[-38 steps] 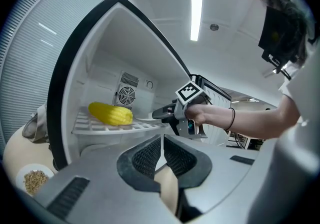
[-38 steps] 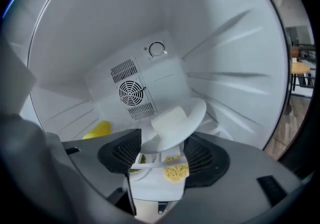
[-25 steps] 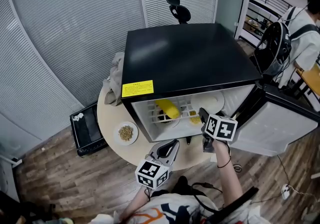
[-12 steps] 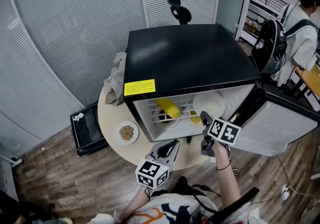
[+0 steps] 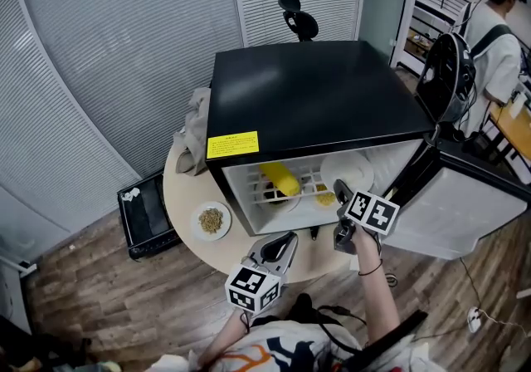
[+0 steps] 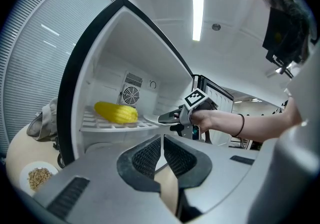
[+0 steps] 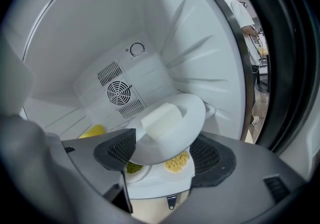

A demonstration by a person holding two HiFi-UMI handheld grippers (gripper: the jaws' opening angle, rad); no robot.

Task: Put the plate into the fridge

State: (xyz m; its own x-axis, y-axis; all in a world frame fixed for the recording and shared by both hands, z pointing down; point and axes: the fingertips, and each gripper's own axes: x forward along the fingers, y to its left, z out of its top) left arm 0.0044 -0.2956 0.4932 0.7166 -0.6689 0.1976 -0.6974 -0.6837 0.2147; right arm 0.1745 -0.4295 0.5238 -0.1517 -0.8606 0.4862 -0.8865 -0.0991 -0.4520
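Right hand-held gripper (image 7: pixel 162 157) clenched on the near rim of the plate (image 7: pixel 194 112) inside the fridge (image 7: pixel 65 43); left hand-held gripper (image 6: pixel 162 143) closed, empty.

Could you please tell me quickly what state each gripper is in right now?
Left gripper: closed, holding nothing.
Right gripper: closed on the white plate.

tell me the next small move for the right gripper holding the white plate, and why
Probably ease the round white plate a little deeper onto the white wire shelf before releasing. The right gripper is shut on its near rim, and the plate looks to sit near the shelf's front edge in the black fridge, beside the yellow corn cob.
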